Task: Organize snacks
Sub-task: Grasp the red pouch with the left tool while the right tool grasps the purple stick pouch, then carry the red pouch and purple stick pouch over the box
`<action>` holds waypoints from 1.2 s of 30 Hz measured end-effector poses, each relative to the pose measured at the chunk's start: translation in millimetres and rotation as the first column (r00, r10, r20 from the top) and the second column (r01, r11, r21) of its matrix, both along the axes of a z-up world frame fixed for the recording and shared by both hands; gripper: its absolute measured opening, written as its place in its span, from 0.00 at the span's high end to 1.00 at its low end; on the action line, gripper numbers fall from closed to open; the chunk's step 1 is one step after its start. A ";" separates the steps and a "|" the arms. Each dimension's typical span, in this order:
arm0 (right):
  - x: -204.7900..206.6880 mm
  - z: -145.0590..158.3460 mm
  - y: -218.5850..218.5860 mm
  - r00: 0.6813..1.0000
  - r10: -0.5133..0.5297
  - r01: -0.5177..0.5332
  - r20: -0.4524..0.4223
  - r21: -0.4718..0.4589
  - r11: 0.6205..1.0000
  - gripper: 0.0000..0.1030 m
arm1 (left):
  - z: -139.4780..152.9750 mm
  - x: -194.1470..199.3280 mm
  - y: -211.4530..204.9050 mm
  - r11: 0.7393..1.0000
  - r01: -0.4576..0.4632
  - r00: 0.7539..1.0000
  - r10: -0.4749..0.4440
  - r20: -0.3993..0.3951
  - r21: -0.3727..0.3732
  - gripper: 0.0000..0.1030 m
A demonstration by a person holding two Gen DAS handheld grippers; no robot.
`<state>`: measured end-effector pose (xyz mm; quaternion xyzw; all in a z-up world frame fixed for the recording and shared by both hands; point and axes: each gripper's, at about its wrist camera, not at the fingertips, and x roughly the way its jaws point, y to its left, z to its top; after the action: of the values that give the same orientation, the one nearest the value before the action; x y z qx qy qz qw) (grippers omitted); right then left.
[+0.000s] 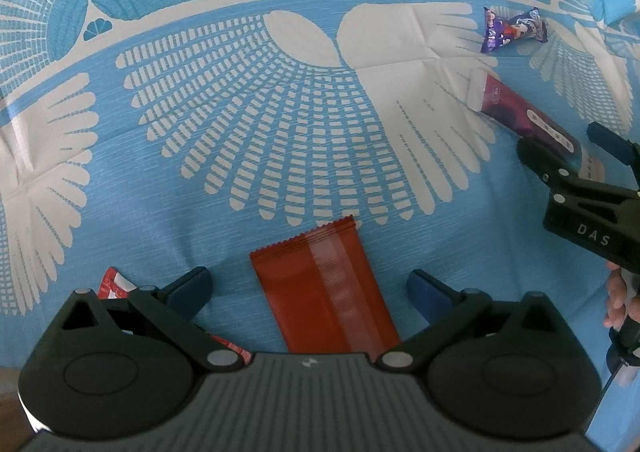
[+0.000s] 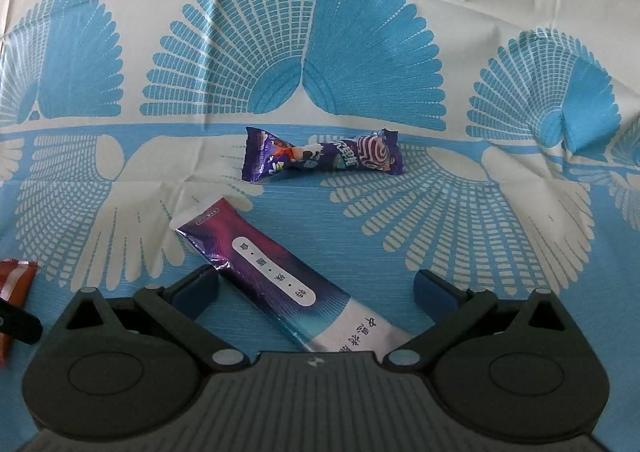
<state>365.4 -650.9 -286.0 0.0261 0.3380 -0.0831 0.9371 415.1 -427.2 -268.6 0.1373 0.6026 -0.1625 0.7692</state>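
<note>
— Blue-and-white cloth (image 1: 280, 123) printed with fan shapes covers the whole tabletop, creased in places. What lies on it, starting from the left?

— At the far left of the left wrist view, a red-and-white wrapper (image 1: 114, 286) peeks out from under the left claw's linkage; most of it is hidden. Just beside it comes the left claw (image 1: 308, 292) itself, its blue fingers (image 1: 192, 286) spread wide, holding nothing.

— And between them?

— A flat red snack packet (image 1: 324, 292) with a crimped top edge lies on the cloth between the two fingers, touching neither. Its lower end runs under the claw body.

— Further right?

— A long purple stick sachet (image 2: 276, 280) with a white label strip, lying at a slant. The right claw (image 2: 316, 292) sits over its lower end, fingers (image 2: 432, 290) wide apart, one to each side, gripping nothing. The left finger looks just beside the sachet's edge; I cannot tell whether it touches.

— Anything beyond that?

— A purple candy wrapper (image 2: 320, 153), pinched in the middle, lies farther up the cloth, apart from the sachet. In the left wrist view, part of a hand (image 1: 616, 300) shows at the right edge behind the right claw.
</note>
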 end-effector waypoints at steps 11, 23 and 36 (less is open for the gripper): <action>-23.6 15.3 24.1 0.998 0.064 -0.064 0.017 -0.014 0.998 0.82 | 47.7 -34.4 -2.6 0.997 -0.015 0.998 0.019 0.052 -0.078 0.53; -129.6 132.0 52.4 0.971 -0.094 0.064 0.220 0.139 0.988 0.82 | 166.7 -107.3 47.4 0.977 0.035 0.987 -0.001 0.161 -0.209 0.53; -266.1 253.5 188.5 0.923 -0.038 -0.036 0.384 0.183 0.982 0.82 | 282.3 -248.3 153.2 0.971 0.089 0.938 -0.007 0.348 -0.222 0.53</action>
<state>99.3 -462.4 -32.5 0.1299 0.1535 -0.0449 0.9786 166.9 -274.0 13.7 0.0869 0.4318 -0.2247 0.8692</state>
